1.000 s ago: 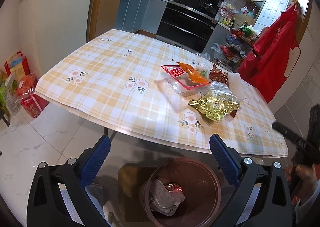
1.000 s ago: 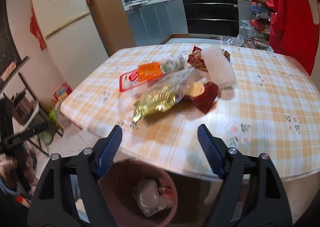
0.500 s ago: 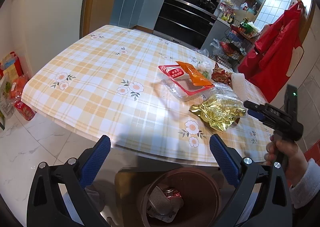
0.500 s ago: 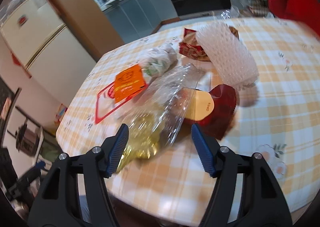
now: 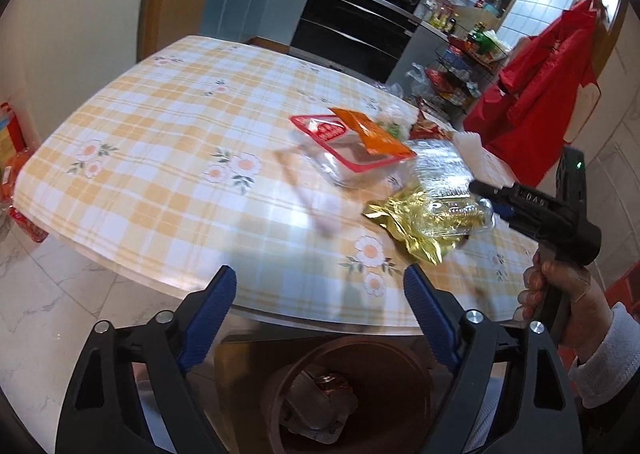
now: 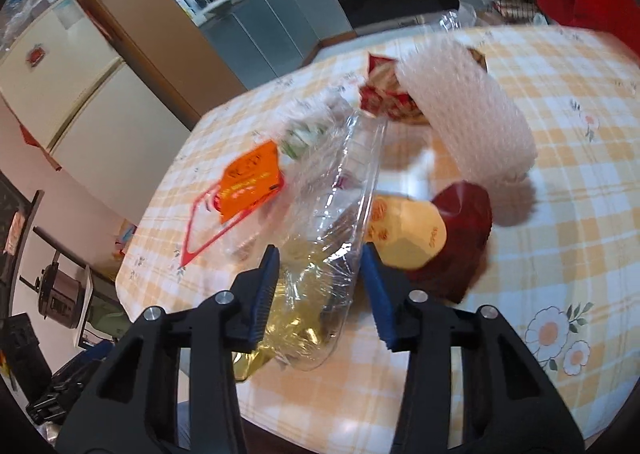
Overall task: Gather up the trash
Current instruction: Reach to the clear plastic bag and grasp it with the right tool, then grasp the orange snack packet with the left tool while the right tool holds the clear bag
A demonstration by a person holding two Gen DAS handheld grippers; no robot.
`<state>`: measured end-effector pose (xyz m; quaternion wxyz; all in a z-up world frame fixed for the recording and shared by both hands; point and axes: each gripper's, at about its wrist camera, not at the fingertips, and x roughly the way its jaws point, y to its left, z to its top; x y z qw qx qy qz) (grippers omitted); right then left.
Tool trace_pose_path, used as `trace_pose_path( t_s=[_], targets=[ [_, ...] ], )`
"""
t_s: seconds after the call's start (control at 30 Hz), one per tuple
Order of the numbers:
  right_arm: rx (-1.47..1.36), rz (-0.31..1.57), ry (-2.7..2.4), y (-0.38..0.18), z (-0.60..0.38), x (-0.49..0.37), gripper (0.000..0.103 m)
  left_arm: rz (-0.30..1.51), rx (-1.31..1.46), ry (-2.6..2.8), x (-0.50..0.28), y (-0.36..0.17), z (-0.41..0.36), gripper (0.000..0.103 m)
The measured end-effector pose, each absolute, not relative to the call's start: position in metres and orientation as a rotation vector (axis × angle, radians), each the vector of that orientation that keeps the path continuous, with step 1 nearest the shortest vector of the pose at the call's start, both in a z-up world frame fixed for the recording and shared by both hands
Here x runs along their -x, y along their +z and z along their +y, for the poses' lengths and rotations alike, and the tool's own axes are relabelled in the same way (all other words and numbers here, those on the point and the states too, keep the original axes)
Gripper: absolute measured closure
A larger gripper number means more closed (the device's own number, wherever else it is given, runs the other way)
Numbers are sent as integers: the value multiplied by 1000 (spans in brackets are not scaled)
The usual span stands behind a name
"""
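Observation:
Trash lies in a pile on the checked table point(image 5: 168, 158): a clear plastic container point(image 6: 336, 214) over a gold foil wrapper point(image 5: 420, 222), a red-rimmed tray point(image 5: 340, 150) with an orange packet point(image 6: 252, 178), a dark red wrapper point(image 6: 460, 238) and white foam netting point(image 6: 468, 114). My right gripper point(image 6: 320, 286) is open, its blue pads either side of the clear container's near end; it also shows in the left wrist view point(image 5: 532, 210). My left gripper point(image 5: 320, 318) is open and empty above a brown trash bin point(image 5: 348, 394) that holds some wrappers.
A fridge point(image 6: 68, 94) and kitchen counters stand behind the table. Red clothing point(image 5: 540, 94) hangs at the right beside a wire rack point(image 5: 452, 82). Bags point(image 5: 12, 174) sit on the floor left of the table.
My right gripper has moved from above the bin forward over the table to the clear container, and its jaws have narrowed. My left gripper has shifted slightly closer to the table edge.

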<state>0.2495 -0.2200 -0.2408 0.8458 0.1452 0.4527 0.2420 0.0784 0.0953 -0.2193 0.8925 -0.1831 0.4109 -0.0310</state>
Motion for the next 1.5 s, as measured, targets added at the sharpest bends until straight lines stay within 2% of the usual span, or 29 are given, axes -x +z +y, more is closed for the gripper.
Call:
trace_pose_path(
  t_s=[0.1,0.17,0.23,0.53,0.73,0.93,1.13,1.2,1.3,1.37,1.4,1.5],
  targets=[
    [-303,906,539,-225,-221,-238,67,865,402,-106,-84,-221,87,24],
    [-302,870,559,-213,-224,-229,79,864,400,-123,-86,-221,80,24],
    [-310,854,573,-206,-227,-223,81,868,381,-144,-90,-222,70,25],
    [-350,781,565,-185,-260,-204,82,905,363,-210,-107,-230,37,25],
    [-357,733,544,-175,-281,-193,82,860,370,-226,-138,-210,37,28],
    [-394,707,517,-174,-296,-195,82,900,549,-169,-216,-210,60,51],
    [-374,660,479,-164,-316,-191,82,969,620,-98,-281,-231,69,53],
    [-374,654,467,-163,-322,-191,82,1000,642,-86,-297,-241,70,62],
    [-390,656,453,-164,-332,-192,82,1036,662,-38,-312,-256,74,64],
    [-389,658,446,-165,-336,-192,82,1051,680,-24,-318,-264,77,70],
    [-386,659,443,-165,-337,-191,82,1051,683,-31,-319,-266,77,78],
    [-385,662,436,-167,-340,-189,82,1017,620,-44,-315,-256,73,89]
  ],
)
